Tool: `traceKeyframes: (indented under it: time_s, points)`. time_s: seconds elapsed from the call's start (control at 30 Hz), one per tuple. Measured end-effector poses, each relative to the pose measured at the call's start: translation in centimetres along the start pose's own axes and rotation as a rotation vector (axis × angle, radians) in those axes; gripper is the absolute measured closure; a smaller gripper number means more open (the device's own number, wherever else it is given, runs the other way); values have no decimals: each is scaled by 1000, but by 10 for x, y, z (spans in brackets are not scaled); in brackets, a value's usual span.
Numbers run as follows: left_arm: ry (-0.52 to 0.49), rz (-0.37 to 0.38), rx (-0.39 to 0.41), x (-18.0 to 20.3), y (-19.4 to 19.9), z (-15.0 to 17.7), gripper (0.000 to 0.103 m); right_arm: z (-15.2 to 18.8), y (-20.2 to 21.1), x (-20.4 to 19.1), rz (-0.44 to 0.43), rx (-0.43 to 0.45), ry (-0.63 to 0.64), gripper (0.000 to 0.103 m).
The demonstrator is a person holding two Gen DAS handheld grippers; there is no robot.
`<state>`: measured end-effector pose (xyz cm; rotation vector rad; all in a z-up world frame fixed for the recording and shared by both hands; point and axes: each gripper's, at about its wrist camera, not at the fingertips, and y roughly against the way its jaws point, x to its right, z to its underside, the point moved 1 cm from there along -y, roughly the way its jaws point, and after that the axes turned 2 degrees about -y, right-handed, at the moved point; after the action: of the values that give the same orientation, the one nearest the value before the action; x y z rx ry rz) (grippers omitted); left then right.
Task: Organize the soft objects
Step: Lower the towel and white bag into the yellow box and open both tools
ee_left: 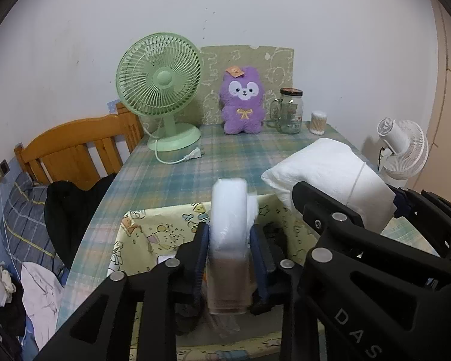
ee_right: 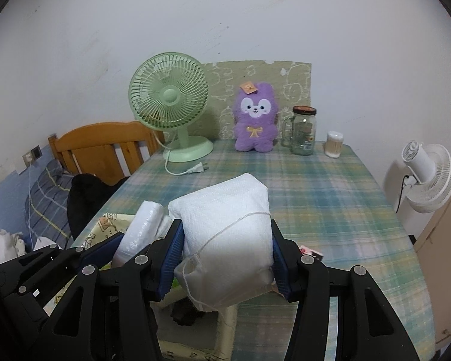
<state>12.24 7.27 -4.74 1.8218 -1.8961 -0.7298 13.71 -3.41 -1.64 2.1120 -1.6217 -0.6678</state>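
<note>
My left gripper [ee_left: 229, 258] has a white plastic-wrapped pack [ee_left: 228, 210] upright between its blue pads. The pack is smeared with blur while the fingers look sharp, so it seems loose and slipping down over a yellow cartoon-print box [ee_left: 153, 234]. My right gripper [ee_right: 227, 258] is shut on a plump white woven bag [ee_right: 225, 216] tied with thin string, held above the same box [ee_right: 111, 221]. The two grippers are side by side. The left one's pack [ee_right: 141, 228] shows at the left of the right wrist view, and the bag [ee_left: 324, 168] at the right of the left wrist view.
On the plaid-covered table [ee_right: 330, 198], against the far wall, stand a green fan [ee_right: 171, 102] with a loose plug, a purple plush toy [ee_right: 255, 120], a glass jar [ee_right: 303, 132] and a cotton-swab tub [ee_right: 333, 144]. A white fan [ee_right: 430, 177] is at the right. A wooden bed frame [ee_right: 105, 144] and dark clothing are at the left.
</note>
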Motion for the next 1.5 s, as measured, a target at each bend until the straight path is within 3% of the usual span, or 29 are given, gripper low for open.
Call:
traceKeyframes:
  time_s: [0.17, 0.33, 0.63, 0.87, 1.1, 1.5]
  points:
    - [15, -12, -23, -11, -7, 7, 61, 3, -11, -10, -11, -20, 13, 46]
    - [30, -27, -47, -20, -11, 15, 35, 9, -22, -22, -34, -45, 29, 46]
    - [25, -45, -76, -34, -14, 26, 20, 16, -39, -37, -96, -90, 46, 46]
    - [22, -52, -88, -39, -16, 30, 19, 20, -45, -45, -138, -110, 57, 43]
    - [23, -41, -92, -41, -16, 33, 19, 24, -47, -49, -135, -123, 64, 24]
    - [22, -16, -78, -35, -10, 34, 19, 23, -35, -45, -81, -117, 97, 20]
